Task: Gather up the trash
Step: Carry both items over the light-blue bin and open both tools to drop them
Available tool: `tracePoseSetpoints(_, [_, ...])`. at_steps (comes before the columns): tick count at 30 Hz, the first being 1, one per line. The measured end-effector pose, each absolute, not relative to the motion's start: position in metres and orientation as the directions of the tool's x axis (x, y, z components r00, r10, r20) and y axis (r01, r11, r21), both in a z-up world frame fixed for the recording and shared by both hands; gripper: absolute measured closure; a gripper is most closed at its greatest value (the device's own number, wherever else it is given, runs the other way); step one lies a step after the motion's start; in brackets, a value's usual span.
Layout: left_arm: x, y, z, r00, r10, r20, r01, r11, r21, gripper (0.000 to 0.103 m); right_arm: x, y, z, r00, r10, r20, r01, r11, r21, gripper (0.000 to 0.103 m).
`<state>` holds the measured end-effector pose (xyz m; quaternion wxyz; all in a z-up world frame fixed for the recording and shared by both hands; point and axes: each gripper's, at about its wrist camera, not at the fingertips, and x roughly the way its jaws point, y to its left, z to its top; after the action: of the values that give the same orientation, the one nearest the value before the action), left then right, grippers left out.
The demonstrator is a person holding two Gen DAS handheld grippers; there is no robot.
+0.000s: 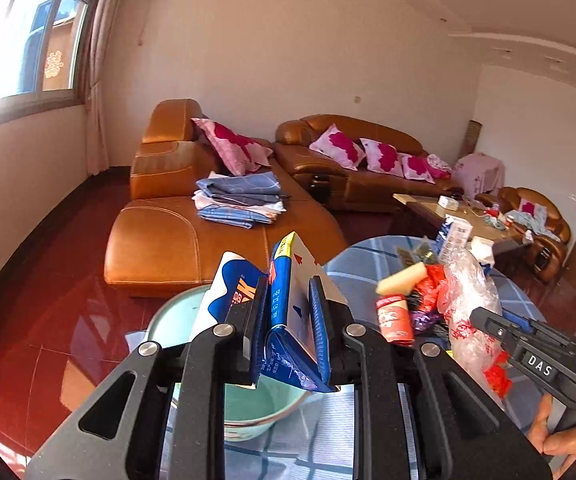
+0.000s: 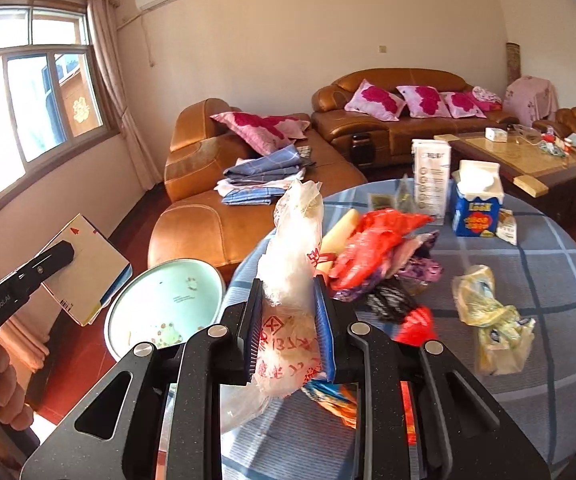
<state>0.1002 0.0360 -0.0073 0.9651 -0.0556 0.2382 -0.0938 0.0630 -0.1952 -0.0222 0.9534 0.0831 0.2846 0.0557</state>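
Note:
My left gripper (image 1: 288,286) is shut on a flattened blue-and-white carton (image 1: 284,280), held over a pale green basin (image 1: 248,412) beside the table. In the right wrist view the same carton (image 2: 96,272) sits in the left gripper (image 2: 66,251) above the basin (image 2: 164,308). A crumpled clear plastic bag with red print (image 2: 292,248) is clamped in my right gripper (image 2: 288,285) over the table's near edge. From the left wrist view that bag (image 1: 468,292) and the right gripper (image 1: 478,315) show at the right.
The round table with blue plaid cloth (image 2: 548,264) carries a trash pile: red bag (image 2: 372,240), yellow bag (image 2: 492,316), blue carton (image 2: 476,208), tall white carton (image 2: 430,176). Brown leather sofas (image 2: 216,220) with folded cloth stand behind, and a coffee table (image 2: 528,156) at right.

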Motion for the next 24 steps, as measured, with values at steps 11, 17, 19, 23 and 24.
tracePoseSetpoints(11, [0.144,0.074,-0.050,0.828,-0.110,-0.549,0.013,0.984,-0.178,0.083,0.124,-0.097,-0.052,0.750,0.284,-0.598,-0.220,0.959,0.179,0.078])
tracePoseSetpoints(17, [0.164,0.079,-0.077,0.778,-0.111,-0.619,-0.001,0.984,-0.177,0.083,0.152,-0.069,-0.076,0.693,0.310,-0.651,-0.258,0.950,0.177,0.077])
tracePoseSetpoints(19, [0.170,0.084,-0.084,0.761,-0.104,-0.640,-0.016,0.984,-0.179,0.083,0.160,-0.067,-0.085,0.674,0.316,-0.668,-0.258,0.948,0.189,0.077])
tracePoseSetpoints(23, [0.176,0.087,-0.097,0.733,-0.100,-0.673,-0.034,0.983,-0.183,0.084,0.175,-0.062,-0.099,0.650,0.318,-0.690,-0.266,0.946,0.185,0.077])
tracePoseSetpoints(24, [0.176,0.087,-0.098,0.731,-0.100,-0.675,-0.030,0.983,-0.178,0.084,0.179,-0.061,-0.102,0.640,0.325,-0.697,-0.270,0.943,0.192,0.077])
